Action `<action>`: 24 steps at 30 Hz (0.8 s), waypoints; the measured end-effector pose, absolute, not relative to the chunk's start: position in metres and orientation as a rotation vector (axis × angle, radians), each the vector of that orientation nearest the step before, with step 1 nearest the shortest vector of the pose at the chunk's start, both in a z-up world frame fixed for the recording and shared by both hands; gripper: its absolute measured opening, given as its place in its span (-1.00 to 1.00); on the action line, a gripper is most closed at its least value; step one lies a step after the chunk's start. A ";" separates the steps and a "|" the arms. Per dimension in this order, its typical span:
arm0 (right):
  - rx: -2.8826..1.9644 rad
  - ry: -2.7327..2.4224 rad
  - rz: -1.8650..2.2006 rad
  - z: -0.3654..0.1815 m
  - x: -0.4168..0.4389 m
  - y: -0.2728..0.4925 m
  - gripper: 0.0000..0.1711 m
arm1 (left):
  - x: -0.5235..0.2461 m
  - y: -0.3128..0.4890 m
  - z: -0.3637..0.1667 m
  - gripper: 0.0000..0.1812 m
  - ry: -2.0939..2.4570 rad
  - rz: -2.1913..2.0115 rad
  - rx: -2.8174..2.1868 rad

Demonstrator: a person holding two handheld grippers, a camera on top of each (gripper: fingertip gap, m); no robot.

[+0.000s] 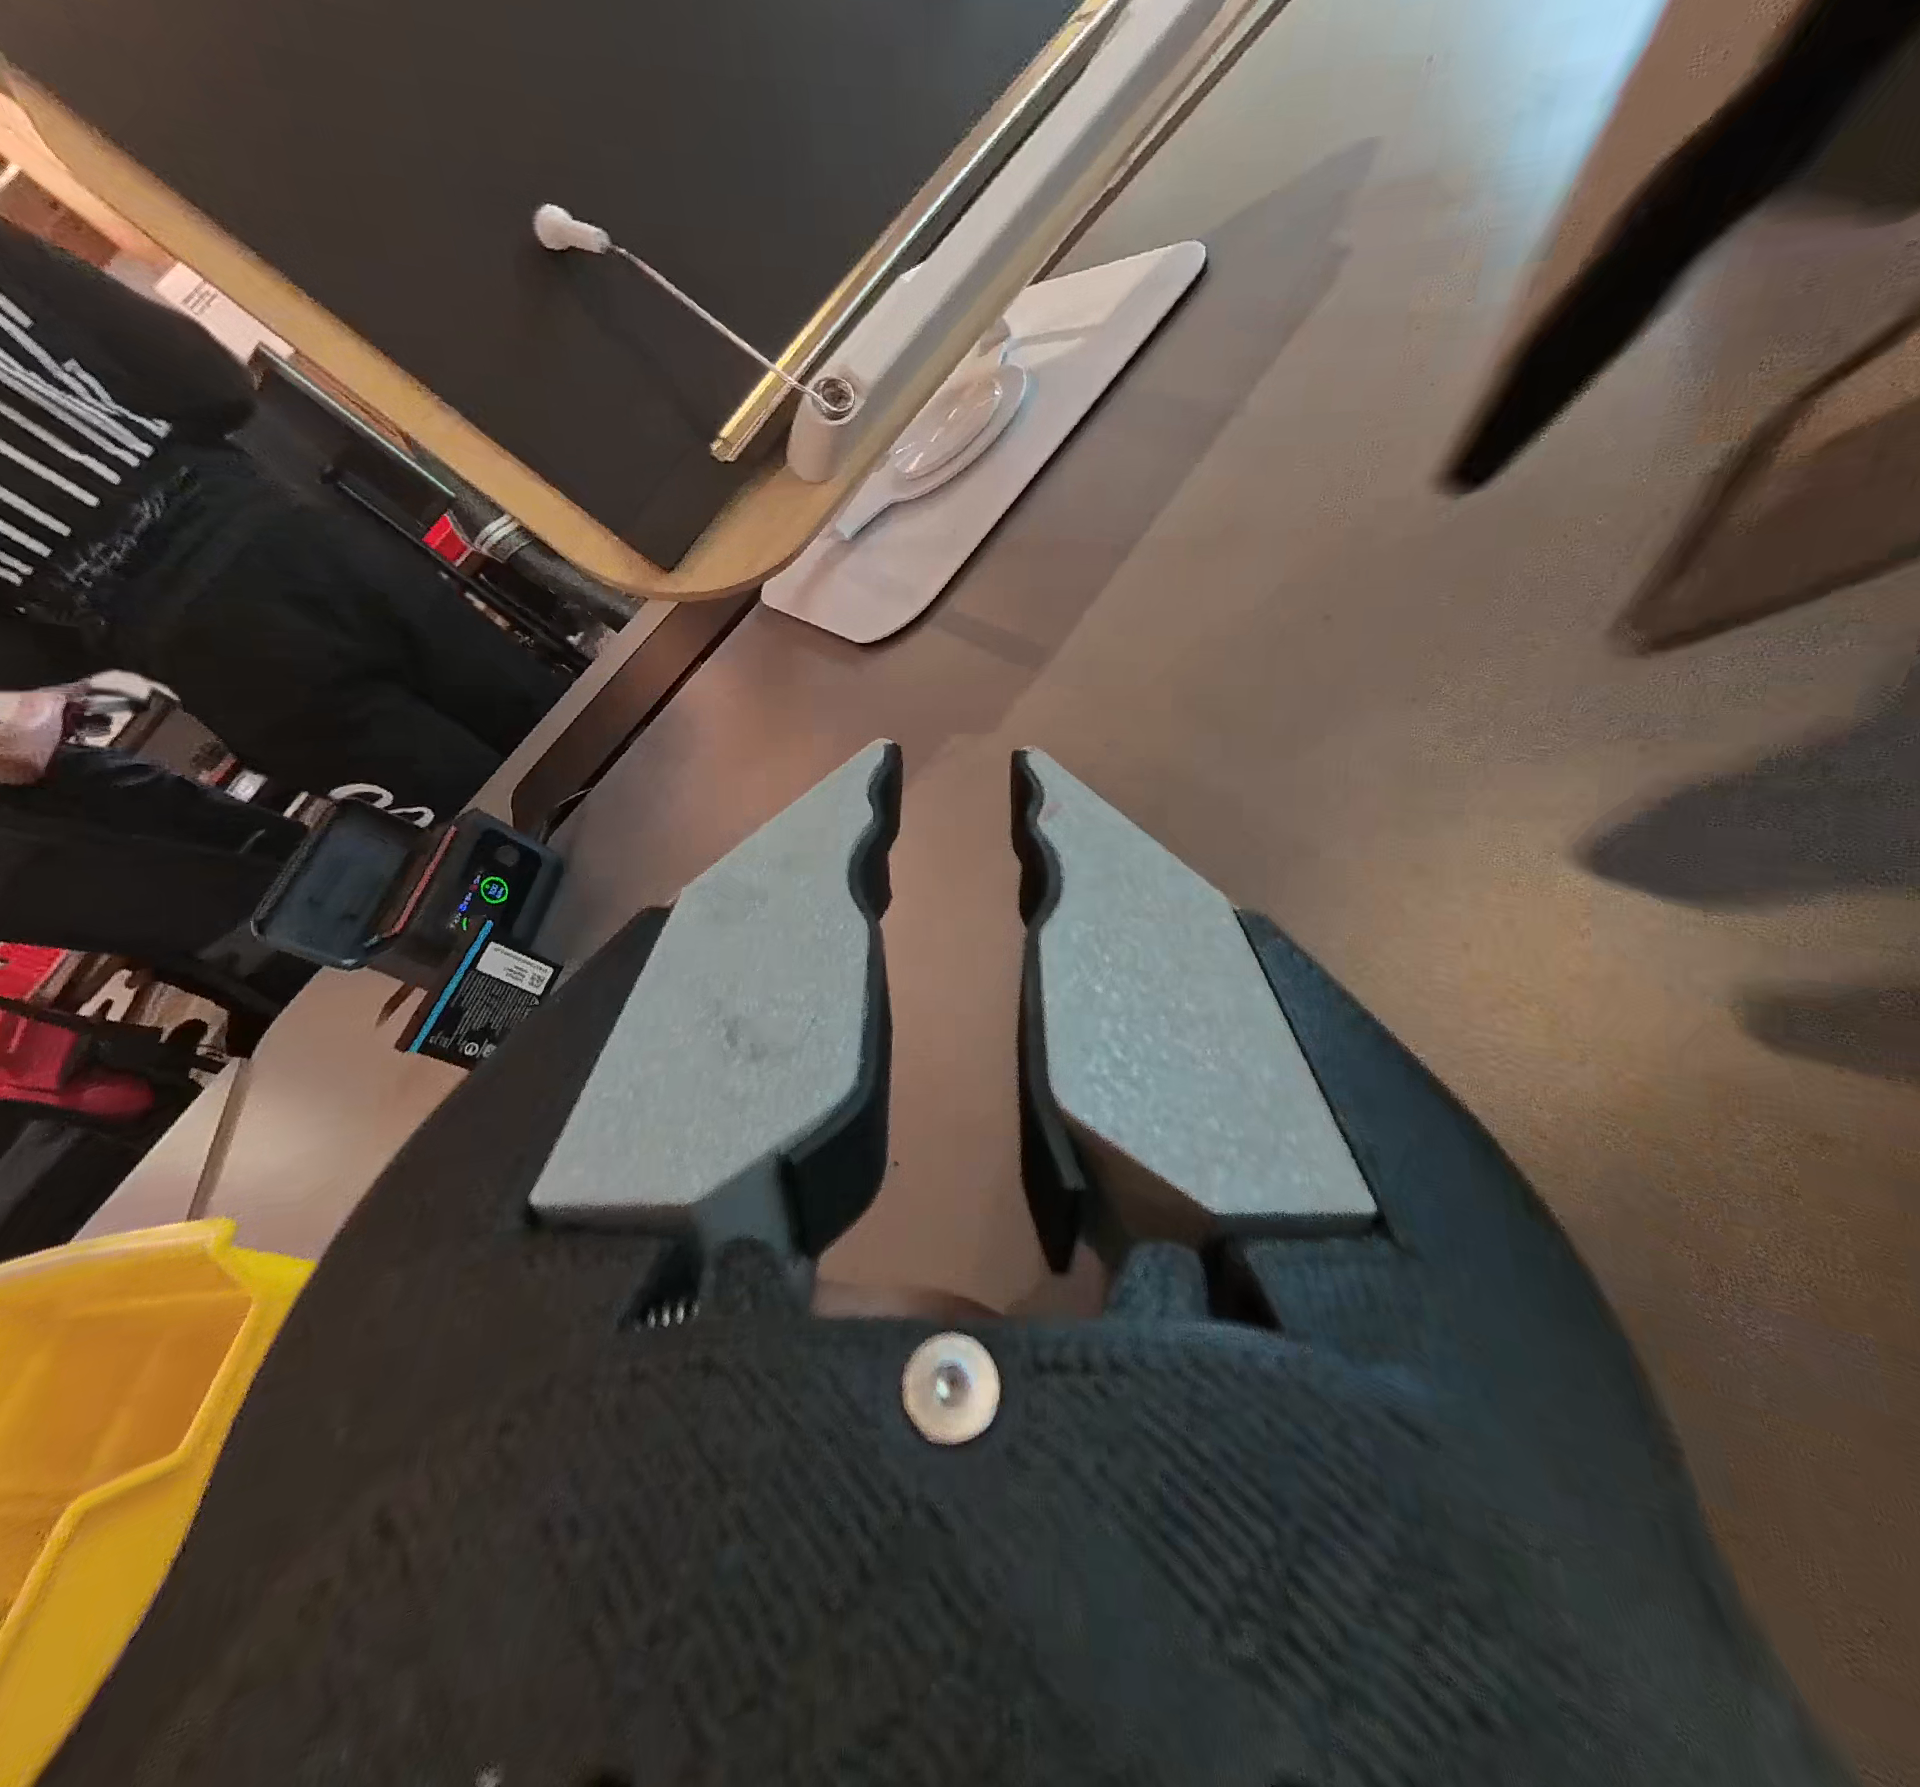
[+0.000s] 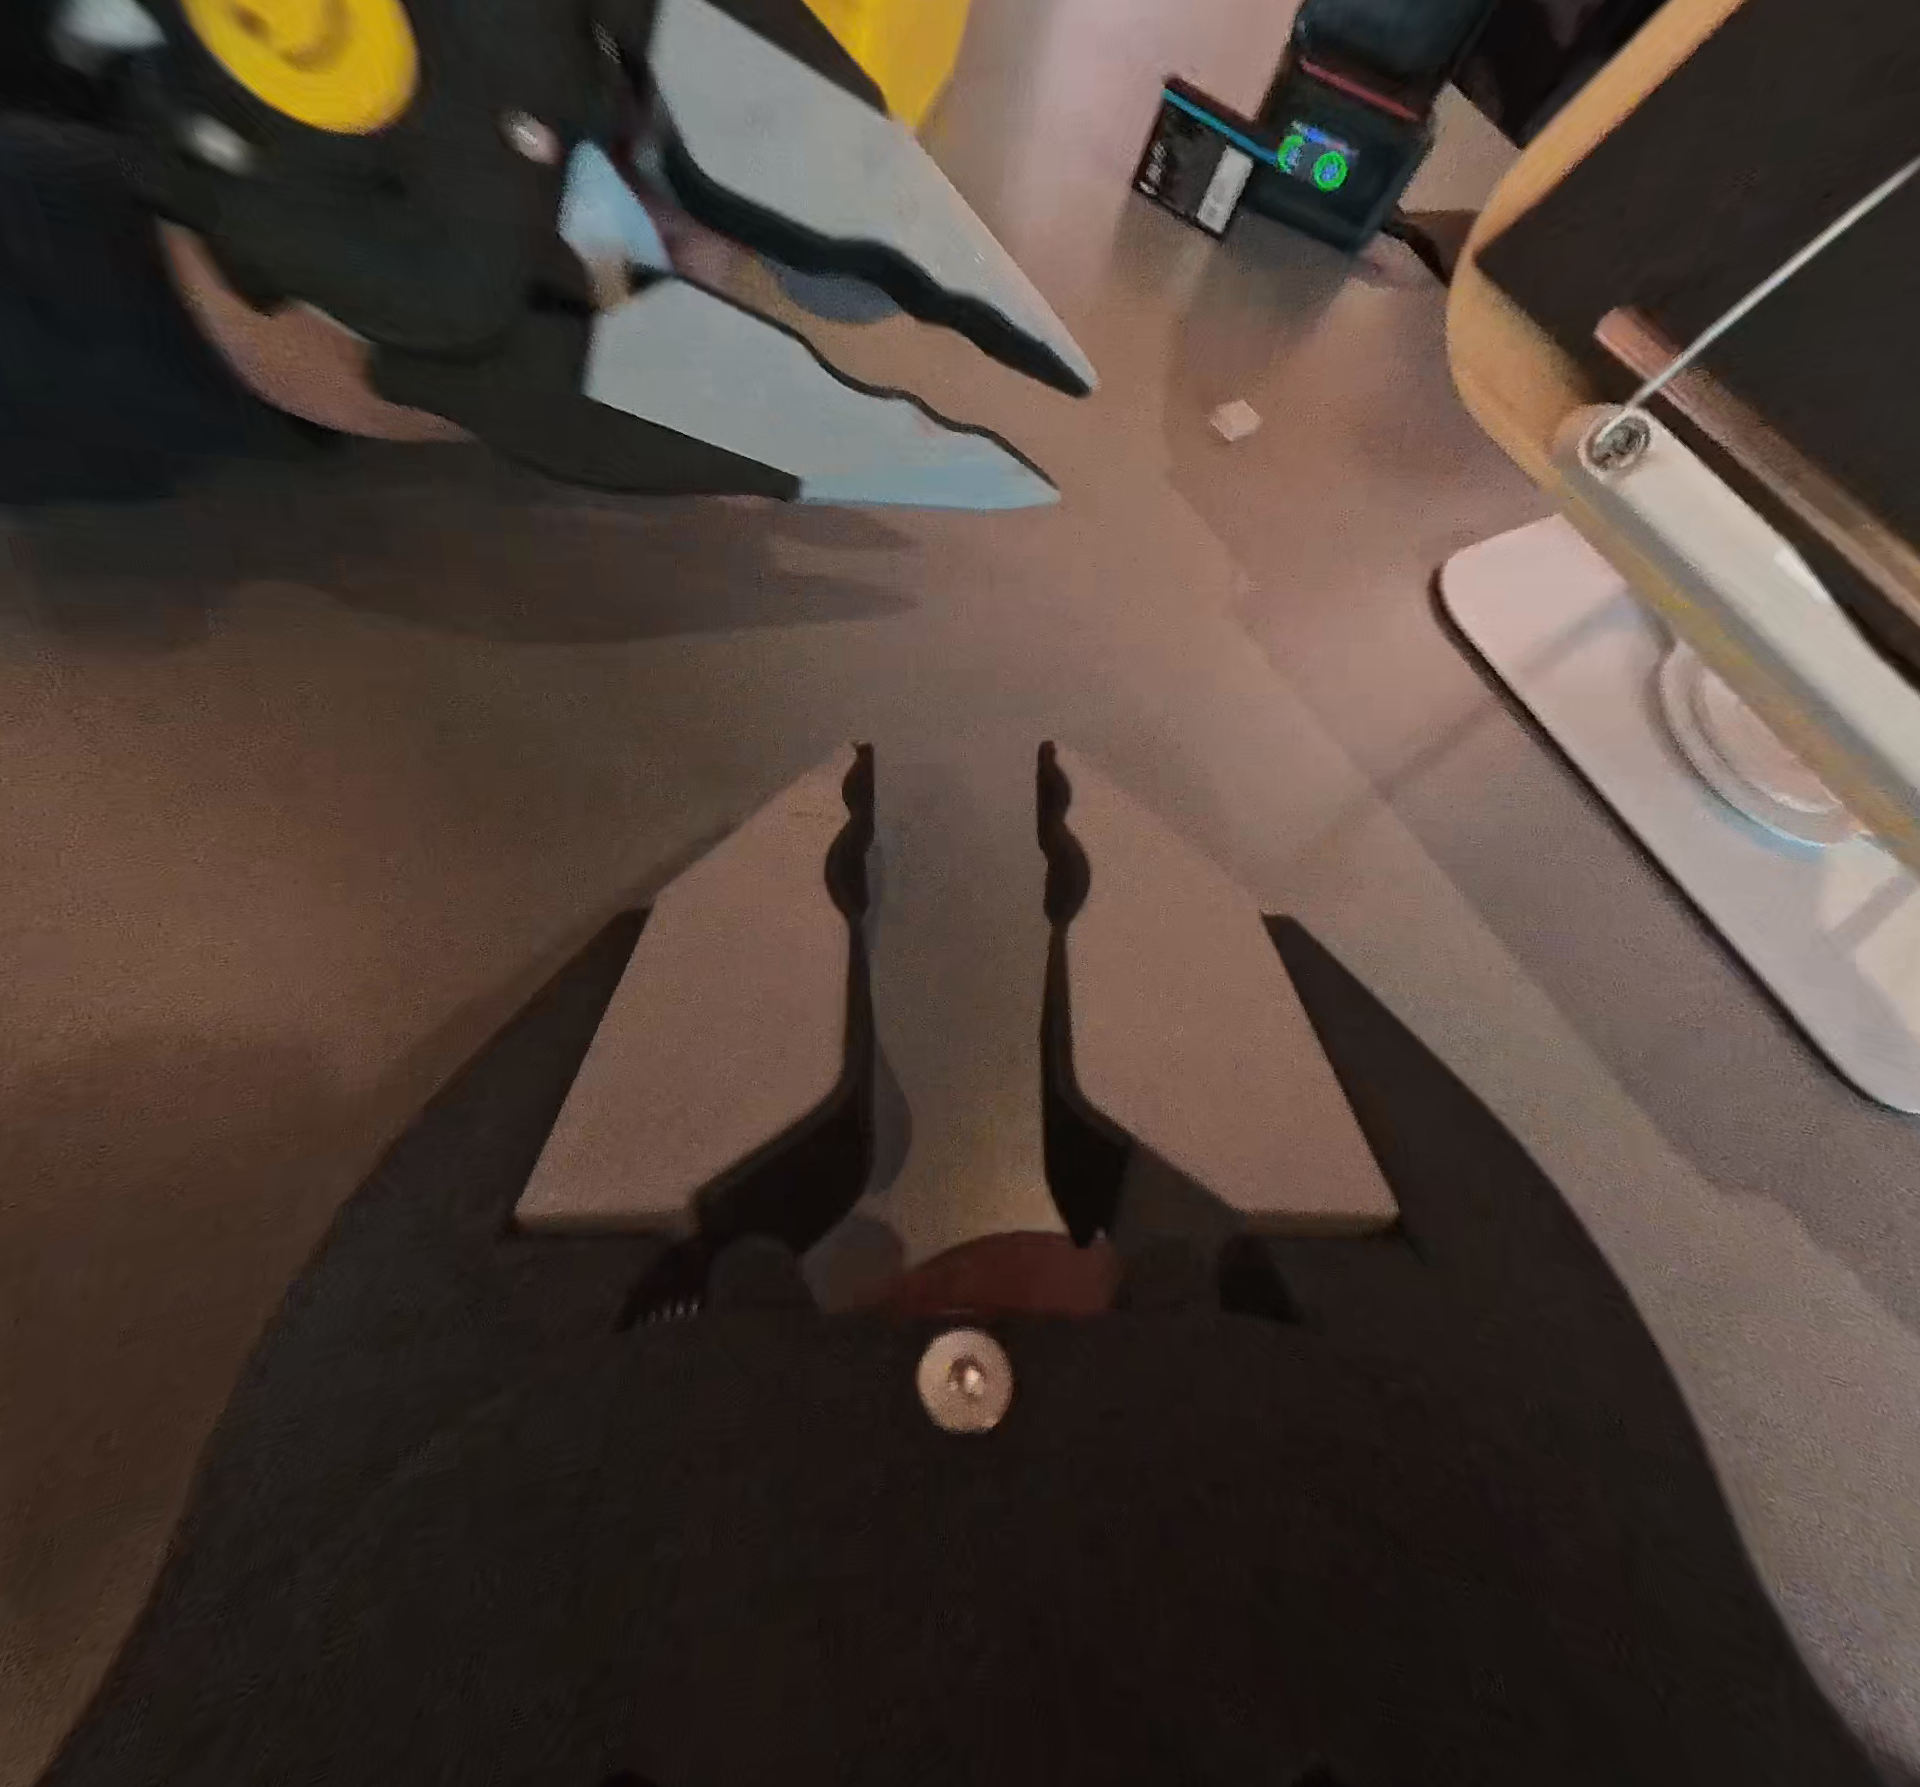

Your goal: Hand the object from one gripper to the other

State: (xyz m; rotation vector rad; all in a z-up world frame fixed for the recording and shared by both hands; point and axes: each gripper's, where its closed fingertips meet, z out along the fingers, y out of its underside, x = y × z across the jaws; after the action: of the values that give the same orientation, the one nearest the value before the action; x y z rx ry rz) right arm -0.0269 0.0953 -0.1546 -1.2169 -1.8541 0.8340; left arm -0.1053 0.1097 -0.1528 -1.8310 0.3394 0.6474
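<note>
My left gripper (image 1: 956, 771) is open, with nothing between its grey fingers (image 1: 727, 1010), and hovers over the brown table (image 1: 1299, 802). My right gripper (image 2: 953, 771) is also open and empty above the table (image 2: 1039, 615). In the right wrist view the left gripper (image 2: 1065, 441) comes in from the upper left, blurred, with its jaws slightly apart. A small pale block (image 2: 1234, 420) lies on the table just beyond its tips. In the left wrist view the right gripper (image 1: 1662, 303) shows as a dark blur at the upper right. Neither gripper holds anything.
A dark screen in a wood-coloured frame (image 1: 520, 449) stands on a white base plate (image 1: 997, 470), also at the right in the right wrist view (image 2: 1558, 698). A yellow bin (image 1: 114, 1405) and a black device with lit green rings (image 2: 1330, 158) sit at the table edge. A person in dark clothes (image 1: 156, 532) stands beyond.
</note>
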 end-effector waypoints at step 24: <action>-1.766 -1.896 -0.014 -0.181 0.194 0.361 -1.00 | -0.108 0.110 -0.157 -0.78 0.320 0.642 -1.869</action>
State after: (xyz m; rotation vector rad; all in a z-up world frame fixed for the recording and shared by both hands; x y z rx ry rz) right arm 0.1938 0.3611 -0.1815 -1.7665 -1.8963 -0.0139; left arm -0.1079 0.1101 -0.1571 -1.8689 0.3196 0.6421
